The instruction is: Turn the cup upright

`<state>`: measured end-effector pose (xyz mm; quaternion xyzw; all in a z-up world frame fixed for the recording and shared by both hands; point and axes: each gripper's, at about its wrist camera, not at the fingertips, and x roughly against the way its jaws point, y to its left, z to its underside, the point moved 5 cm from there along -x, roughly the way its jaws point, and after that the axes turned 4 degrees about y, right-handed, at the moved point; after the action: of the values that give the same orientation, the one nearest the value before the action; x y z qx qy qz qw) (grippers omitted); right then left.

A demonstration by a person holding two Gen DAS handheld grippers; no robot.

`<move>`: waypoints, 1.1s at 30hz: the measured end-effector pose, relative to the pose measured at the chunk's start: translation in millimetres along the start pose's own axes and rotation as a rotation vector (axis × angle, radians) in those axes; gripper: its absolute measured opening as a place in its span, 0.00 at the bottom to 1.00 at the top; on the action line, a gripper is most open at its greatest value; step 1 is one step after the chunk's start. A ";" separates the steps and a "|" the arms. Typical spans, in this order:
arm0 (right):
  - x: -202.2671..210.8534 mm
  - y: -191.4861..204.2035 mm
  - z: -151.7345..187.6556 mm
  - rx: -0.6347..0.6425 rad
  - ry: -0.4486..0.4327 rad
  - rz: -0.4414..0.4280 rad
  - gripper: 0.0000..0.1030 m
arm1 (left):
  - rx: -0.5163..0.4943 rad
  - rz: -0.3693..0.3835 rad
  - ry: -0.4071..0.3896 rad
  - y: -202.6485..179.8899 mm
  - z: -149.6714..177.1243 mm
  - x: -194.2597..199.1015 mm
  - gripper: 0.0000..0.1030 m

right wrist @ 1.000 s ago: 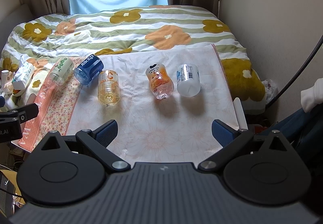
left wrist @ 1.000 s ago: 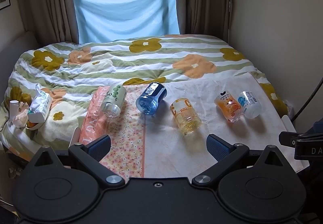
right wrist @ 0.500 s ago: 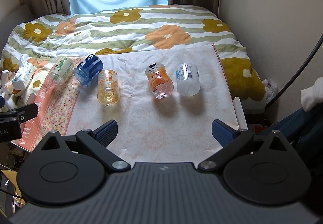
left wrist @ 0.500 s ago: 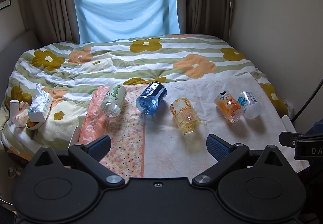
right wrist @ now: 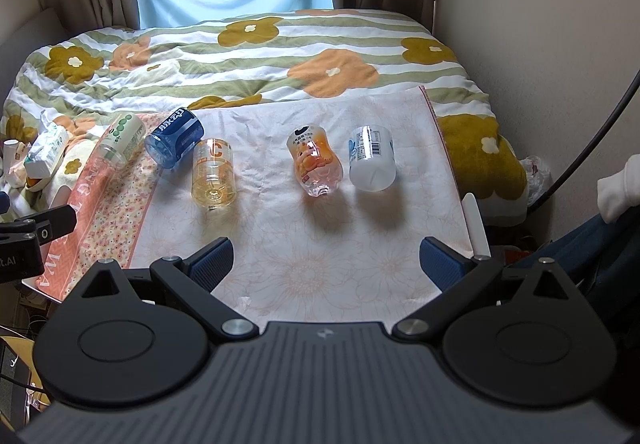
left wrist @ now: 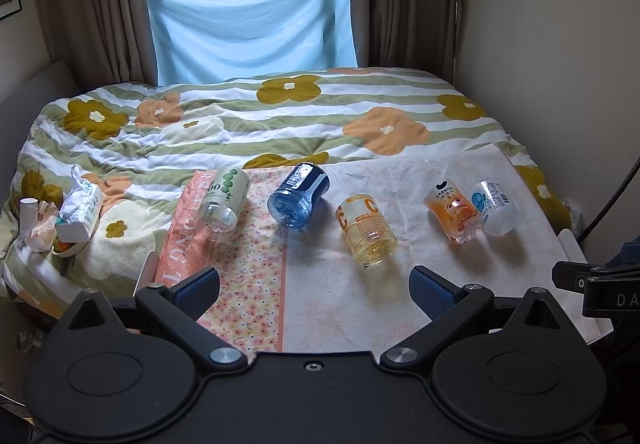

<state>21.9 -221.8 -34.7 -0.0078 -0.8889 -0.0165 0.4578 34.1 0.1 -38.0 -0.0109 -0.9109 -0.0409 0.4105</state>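
Note:
Several plastic cups lie on their sides in a row on a cloth-covered board: a green-dotted white cup (left wrist: 223, 199) (right wrist: 121, 139), a blue cup (left wrist: 298, 195) (right wrist: 175, 137), a yellow cup (left wrist: 367, 230) (right wrist: 212, 172), an orange cup (left wrist: 453, 211) (right wrist: 315, 159) and a clear white cup (left wrist: 494, 207) (right wrist: 371, 157). My left gripper (left wrist: 314, 290) is open and empty, near the board's front edge, short of the blue and yellow cups. My right gripper (right wrist: 326, 262) is open and empty, short of the orange and white cups.
The board (left wrist: 332, 308) lies on a flowered quilt (left wrist: 280, 115). A tissue pack and small items (left wrist: 76, 209) sit at the left edge. A wall (right wrist: 540, 23) and a dark cable (right wrist: 592, 147) are at the right. A curtained window is behind the bed.
Both grippers have stayed open and nearly still; the left view has shifted very slightly. The cups have not moved.

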 end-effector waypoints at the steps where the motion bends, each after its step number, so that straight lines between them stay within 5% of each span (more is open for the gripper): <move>1: -0.1 -0.1 -0.3 -0.001 0.000 -0.001 1.00 | 0.000 0.000 0.000 0.0 0.0 0.0 1.00; 25: -2.8 -2.0 -2.7 0.002 0.005 -0.011 1.00 | 0.016 -0.012 0.017 -1.9 2.2 1.2 1.00; 33: -10.5 -5.2 -17.9 0.055 0.015 -0.066 1.00 | 0.081 -0.069 0.040 9.0 -10.3 0.2 1.00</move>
<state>42.4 -227.6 -33.0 0.0344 -0.8852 -0.0071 0.4639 42.1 8.2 -30.5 0.0377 -0.9033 -0.0184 0.4269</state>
